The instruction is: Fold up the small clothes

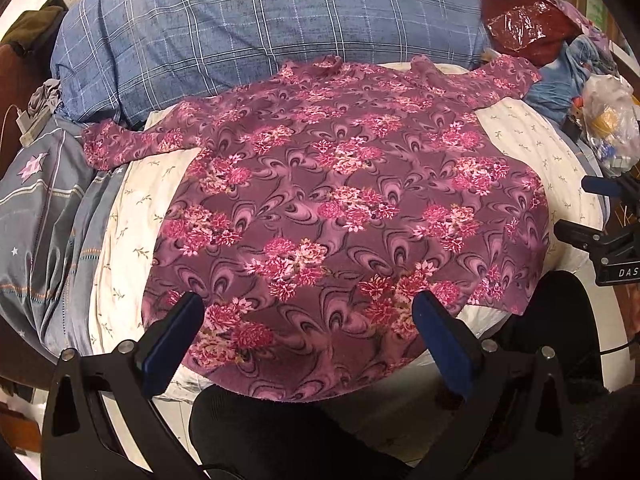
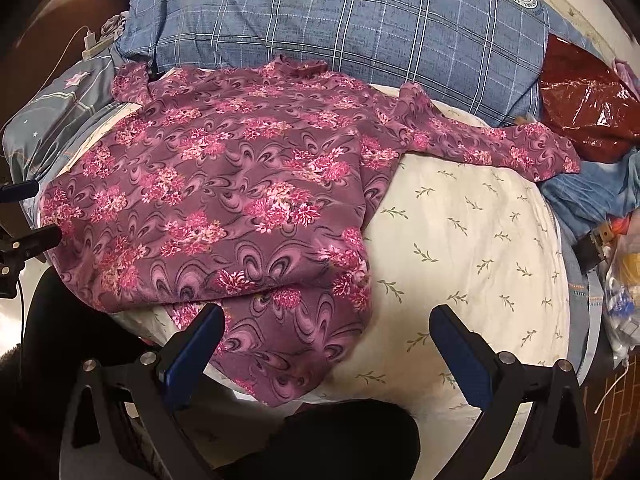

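Observation:
A purple shirt with pink flowers [image 1: 340, 208] lies spread flat on a cream leaf-print bed sheet [image 1: 128, 216], collar at the far side, both sleeves stretched out sideways. My left gripper [image 1: 308, 320] is open and empty, hovering over the shirt's near hem. The shirt also shows in the right wrist view [image 2: 224, 200], lying left of centre with its right sleeve [image 2: 500, 144] extended. My right gripper [image 2: 328, 332] is open and empty above the shirt's near right corner and bare cream sheet [image 2: 472, 240]. The right gripper's tips also show at the right edge of the left wrist view [image 1: 600, 208].
A blue plaid pillow [image 1: 256, 32] lies beyond the shirt. A grey quilt [image 1: 44, 208] is bunched at the left. A dark red plastic bag [image 1: 524, 24] and a pile of clothes and bags [image 1: 600, 120] sit at the right. A dark-clothed knee [image 1: 280, 432] is at the near edge.

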The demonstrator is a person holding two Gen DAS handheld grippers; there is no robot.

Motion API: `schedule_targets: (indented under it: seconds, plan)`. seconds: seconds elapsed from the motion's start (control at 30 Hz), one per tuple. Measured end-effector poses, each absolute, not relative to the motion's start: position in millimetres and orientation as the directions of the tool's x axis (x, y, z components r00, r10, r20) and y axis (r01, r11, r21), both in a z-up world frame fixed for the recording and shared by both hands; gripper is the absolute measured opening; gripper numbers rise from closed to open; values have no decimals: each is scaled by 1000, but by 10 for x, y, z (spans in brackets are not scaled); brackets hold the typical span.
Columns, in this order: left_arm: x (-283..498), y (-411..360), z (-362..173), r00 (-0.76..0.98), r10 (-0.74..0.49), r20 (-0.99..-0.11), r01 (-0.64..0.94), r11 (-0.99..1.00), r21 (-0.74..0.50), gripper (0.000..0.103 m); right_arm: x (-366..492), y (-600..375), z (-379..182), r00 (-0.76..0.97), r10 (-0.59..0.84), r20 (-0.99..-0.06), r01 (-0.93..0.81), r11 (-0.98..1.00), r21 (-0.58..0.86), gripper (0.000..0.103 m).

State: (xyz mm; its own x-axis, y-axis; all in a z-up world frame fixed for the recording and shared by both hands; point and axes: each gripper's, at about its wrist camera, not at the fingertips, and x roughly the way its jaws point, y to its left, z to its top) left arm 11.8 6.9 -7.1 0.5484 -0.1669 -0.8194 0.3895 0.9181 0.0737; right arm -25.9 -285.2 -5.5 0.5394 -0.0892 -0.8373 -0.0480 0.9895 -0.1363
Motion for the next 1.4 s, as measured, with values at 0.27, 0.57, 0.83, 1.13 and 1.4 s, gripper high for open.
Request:
schedule_targets:
  seconds: [0.27,0.57,0.83,1.13,1.4]
  plan:
    - [145,34,-87,539,-173,-825,401,914,70,103,-263,-2848,-74,533,-84,-842,-54,990,-133,102]
    - [180,13,-141,522,-173,-835,403,913,63,103,-224,-2873,-102,527,-83,-846,-43,991,-124,102]
    - [237,98,-129,529,-170,-831,377,925,51,103,-199,-2997,-118,530,-78,-845,-8,995,-97,101]
    - [585,921,-158,526,-58,-849,131,991,13,103,-191,-3564,-512,443,62,-894,132,982,133,95]
    - [740,1236,-556,375,-75,-924,20,997,-73,103,-48,-3515,-712,470,185,-863,84,964,253,64]
